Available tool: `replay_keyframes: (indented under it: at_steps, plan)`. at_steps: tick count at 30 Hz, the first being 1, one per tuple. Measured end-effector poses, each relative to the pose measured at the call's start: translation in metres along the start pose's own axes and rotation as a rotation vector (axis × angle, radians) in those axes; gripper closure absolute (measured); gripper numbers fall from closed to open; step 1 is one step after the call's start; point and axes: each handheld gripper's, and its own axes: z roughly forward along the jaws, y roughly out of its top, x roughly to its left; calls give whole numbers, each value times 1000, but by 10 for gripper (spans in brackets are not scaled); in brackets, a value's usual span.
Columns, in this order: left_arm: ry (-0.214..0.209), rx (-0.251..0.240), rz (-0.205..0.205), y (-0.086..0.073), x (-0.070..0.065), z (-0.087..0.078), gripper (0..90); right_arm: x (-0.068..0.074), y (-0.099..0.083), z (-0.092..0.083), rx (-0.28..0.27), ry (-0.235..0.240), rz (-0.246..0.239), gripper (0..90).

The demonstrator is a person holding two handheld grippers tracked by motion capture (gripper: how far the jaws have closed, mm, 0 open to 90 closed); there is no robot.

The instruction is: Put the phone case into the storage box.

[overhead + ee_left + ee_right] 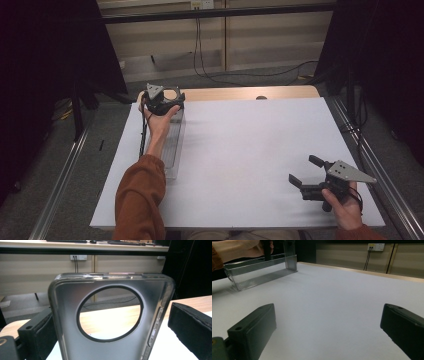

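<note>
Both tongs are at work over the white sheet [250, 150]. At ten o'clock on the table, the left tongs [162, 100] stand above the far end of a clear plastic tray [172, 150]; a smoky see-through phone case [110, 322] with a round camera hole stands upright between their jaws, which are spread apart, the right one clear of the case; contact on the left I cannot tell. At four o'clock, the right tongs [304, 172] hang wide apart and hold nothing.
</note>
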Motion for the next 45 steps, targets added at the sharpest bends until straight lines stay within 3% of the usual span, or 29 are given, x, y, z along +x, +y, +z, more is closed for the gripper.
replay_keyframes:
  at_steps: [3,6,8,11,20,21,29,34,39,43,45]
  plan:
    - [-4,-8,7,0,2,-3,20,0,0,0,1,1,0,0]
    - [-6,0,-15,1,2,-7,20,0,0,0,0,1,0,0]
    - [-18,-19,-40,1,2,-10,20,0,0,0,0,-1,3,0]
    - [-18,-27,-3,-1,2,-15,18,1,0,0,0,-1,3,0]
    - [9,-14,-4,-5,11,-25,18,1,0,1,-1,-4,3,0]
    - [6,-19,-21,-6,12,-26,18,1,0,1,-1,-5,2,0]
    - [-4,-31,-17,-6,15,-35,19,1,0,1,4,-1,-3,0]
    - [-59,-53,-48,-10,16,-42,18,1,0,1,3,-4,-2,0]
    - [-60,-63,-22,-8,15,-50,18,1,0,1,1,-6,4,0]
    - [-86,-87,-51,-7,15,-55,18,0,-1,1,-7,-13,-2,0]
    - [-103,-102,-18,-6,13,-59,18,0,-2,1,-8,-15,1,0]
